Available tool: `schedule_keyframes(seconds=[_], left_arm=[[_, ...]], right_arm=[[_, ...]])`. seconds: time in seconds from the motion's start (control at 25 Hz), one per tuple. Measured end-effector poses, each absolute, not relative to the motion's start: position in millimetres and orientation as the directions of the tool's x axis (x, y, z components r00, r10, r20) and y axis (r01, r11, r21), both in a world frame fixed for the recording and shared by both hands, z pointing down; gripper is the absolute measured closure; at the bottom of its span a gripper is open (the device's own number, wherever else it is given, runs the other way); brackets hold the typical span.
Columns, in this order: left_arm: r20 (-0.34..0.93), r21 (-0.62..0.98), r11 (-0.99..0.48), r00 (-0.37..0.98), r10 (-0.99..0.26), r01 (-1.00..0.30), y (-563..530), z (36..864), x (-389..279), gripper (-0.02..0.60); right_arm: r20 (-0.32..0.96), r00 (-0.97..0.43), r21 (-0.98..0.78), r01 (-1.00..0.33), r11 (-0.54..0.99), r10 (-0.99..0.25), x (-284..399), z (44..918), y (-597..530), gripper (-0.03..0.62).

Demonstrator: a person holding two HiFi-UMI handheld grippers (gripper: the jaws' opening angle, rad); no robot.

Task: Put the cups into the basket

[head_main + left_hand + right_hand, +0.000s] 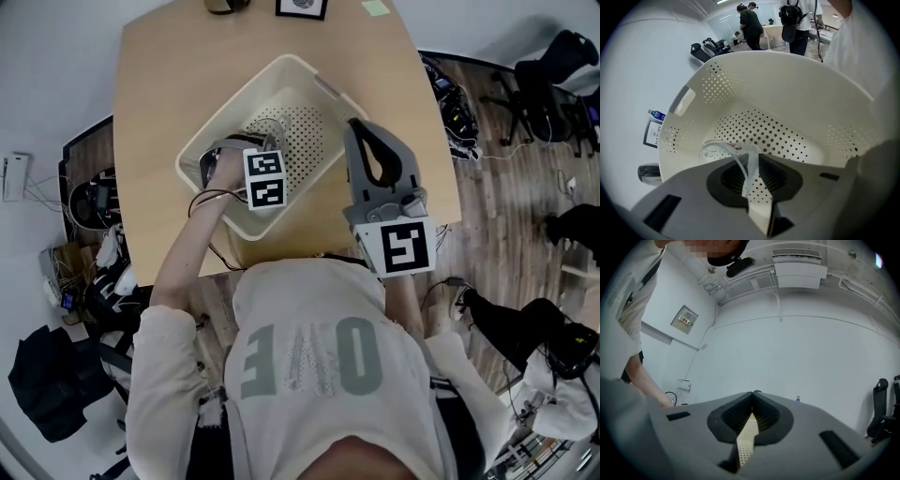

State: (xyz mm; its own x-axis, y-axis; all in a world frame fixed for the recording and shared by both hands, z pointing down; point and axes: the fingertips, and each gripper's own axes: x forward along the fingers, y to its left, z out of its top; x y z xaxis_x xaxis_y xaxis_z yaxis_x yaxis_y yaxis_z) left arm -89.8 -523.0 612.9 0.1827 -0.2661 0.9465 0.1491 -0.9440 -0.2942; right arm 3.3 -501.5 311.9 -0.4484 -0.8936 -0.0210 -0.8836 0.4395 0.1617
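One basket [787, 89] is sitting on one tabletop [159, 75], one clear cup [712, 151] is showing inside it, and two tools are working: left tool [752, 158], right tool [752, 393].

Left gripper [753, 161] down, ajar; right gripper [752, 397] level, closed.

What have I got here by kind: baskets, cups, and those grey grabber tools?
basket: 1
clear cup: 1
grippers: 2, the left gripper and the right gripper
Total: 4
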Motion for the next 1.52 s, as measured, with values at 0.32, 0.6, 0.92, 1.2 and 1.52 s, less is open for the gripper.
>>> schedule_keyframes(seconds=[0.32, 0.6, 0.92, 1.2, 1.52], left_arm=[[0.912, -0.361, -0.926, 0.249, -0.325, 0.115, -526, 605, -76, 0.472], [0.858, -0.380, -0.925, 0.365, -0.361, -0.019, -530, 572, -73, 0.420], [0.471, -0.287, -0.815, 0.667, -0.577, -0.503, -547, 428, -77, 0.549], [-0.238, 0.084, -0.509, 0.479, -0.845, -0.857, -540, 275, -154, 0.574], [-0.391, 0.108, -0.245, 0.186, -0.901, -0.963, -500, 257, -187, 0.574]], right_arm=[[-0.032, -0.433, 0.157, -0.892, 0.423, -0.901, 5, 309, -499, 0.597], [-0.030, -0.464, 0.160, -0.877, 0.454, -0.886, -6, 306, -495, 0.597], [-0.078, -0.511, 0.203, -0.849, 0.488, -0.856, -24, 295, -504, 0.597], [-0.131, -0.531, 0.162, -0.845, 0.510, -0.837, -45, 282, -507, 0.597], [-0.164, -0.471, 0.011, -0.880, 0.475, -0.867, -43, 283, -513, 0.597]])
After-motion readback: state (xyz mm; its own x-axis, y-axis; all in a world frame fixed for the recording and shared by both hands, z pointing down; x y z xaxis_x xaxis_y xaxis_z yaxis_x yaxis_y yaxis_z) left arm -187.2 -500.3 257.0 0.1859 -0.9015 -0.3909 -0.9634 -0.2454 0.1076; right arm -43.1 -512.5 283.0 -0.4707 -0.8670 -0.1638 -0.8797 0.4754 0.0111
